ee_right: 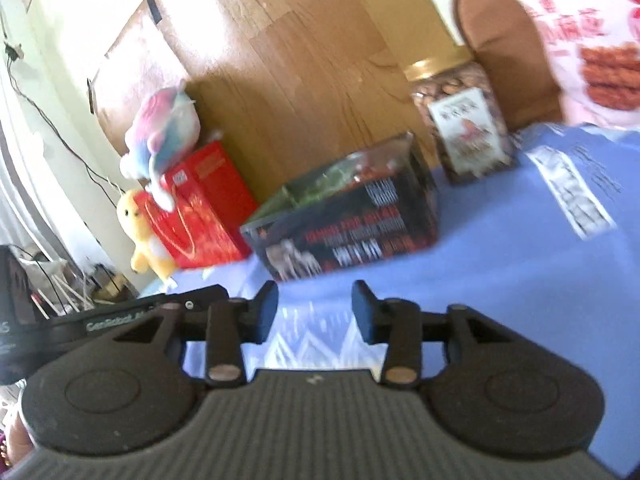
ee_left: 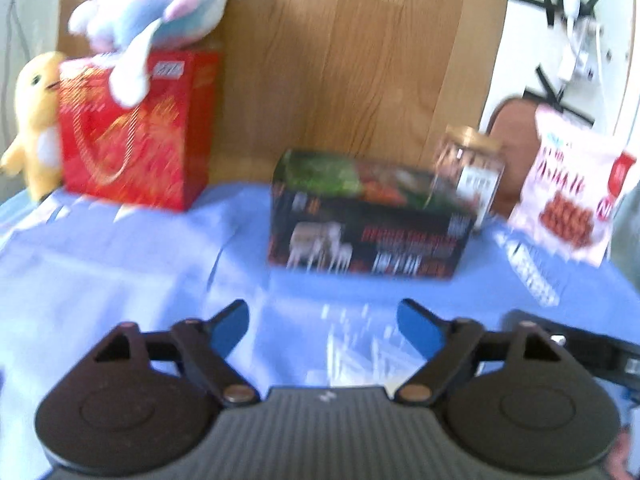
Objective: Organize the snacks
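A black snack box (ee_left: 368, 220) lies on the blue cloth (ee_left: 120, 260), a short way ahead of my open, empty left gripper (ee_left: 322, 320). A clear jar with a gold lid (ee_left: 470, 172) stands behind its right end. A pink-white snack bag (ee_left: 572, 192) leans at the far right. A red box (ee_left: 136, 128) stands at the back left. In the right wrist view the black box (ee_right: 348, 220), jar (ee_right: 464, 120), bag (ee_right: 592, 48) and red box (ee_right: 200, 212) show again; my right gripper (ee_right: 315, 312) is open and empty in front of the black box.
A pastel plush toy (ee_left: 160, 8) lies on the red box and a yellow plush duck (ee_left: 36, 120) stands left of it. A wooden board (ee_left: 340, 60) rises behind the table. A brown chair back (ee_left: 512, 144) stands behind the jar. The other gripper's body (ee_left: 580, 344) shows at right.
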Demonstrator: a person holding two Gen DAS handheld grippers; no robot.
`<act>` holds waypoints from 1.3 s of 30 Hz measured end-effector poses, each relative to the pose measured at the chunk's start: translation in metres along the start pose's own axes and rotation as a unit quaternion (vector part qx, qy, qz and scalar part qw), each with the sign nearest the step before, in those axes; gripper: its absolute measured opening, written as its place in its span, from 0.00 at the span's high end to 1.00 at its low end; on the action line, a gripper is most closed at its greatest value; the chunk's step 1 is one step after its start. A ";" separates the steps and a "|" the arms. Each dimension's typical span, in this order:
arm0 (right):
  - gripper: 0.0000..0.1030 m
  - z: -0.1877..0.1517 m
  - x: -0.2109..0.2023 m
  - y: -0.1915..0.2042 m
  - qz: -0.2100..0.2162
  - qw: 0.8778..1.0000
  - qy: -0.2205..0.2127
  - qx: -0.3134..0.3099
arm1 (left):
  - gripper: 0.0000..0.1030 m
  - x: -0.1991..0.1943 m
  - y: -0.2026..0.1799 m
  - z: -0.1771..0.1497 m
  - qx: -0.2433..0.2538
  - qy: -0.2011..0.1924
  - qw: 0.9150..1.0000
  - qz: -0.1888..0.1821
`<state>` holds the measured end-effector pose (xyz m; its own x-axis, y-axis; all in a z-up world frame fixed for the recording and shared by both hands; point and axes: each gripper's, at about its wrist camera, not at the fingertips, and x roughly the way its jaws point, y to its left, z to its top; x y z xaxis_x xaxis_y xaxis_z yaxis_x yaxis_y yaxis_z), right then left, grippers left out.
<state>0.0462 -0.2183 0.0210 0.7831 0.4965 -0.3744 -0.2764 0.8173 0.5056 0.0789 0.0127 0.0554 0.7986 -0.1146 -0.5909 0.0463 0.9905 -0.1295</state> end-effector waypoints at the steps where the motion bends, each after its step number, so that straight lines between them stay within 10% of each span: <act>1: 0.53 -0.006 -0.005 0.001 -0.003 1.000 0.001 0.006 | 0.16 -0.004 0.000 -0.007 0.005 0.003 1.000 0.007; 8: 0.07 -0.030 -0.025 0.011 -0.089 0.994 -0.064 0.017 | 0.00 -0.030 0.001 -0.033 0.011 -0.003 0.999 0.037; 39: 0.00 -0.035 -0.028 0.028 -0.092 0.995 -0.035 -0.013 | 0.00 -0.039 -0.008 -0.048 0.029 0.027 0.999 0.033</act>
<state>-0.0034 -0.1990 0.0186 0.8585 0.3172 -0.4029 -0.1383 0.8998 0.4139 0.0190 0.0055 0.0411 0.7679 -0.0513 -0.6385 0.0308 0.9986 -0.0431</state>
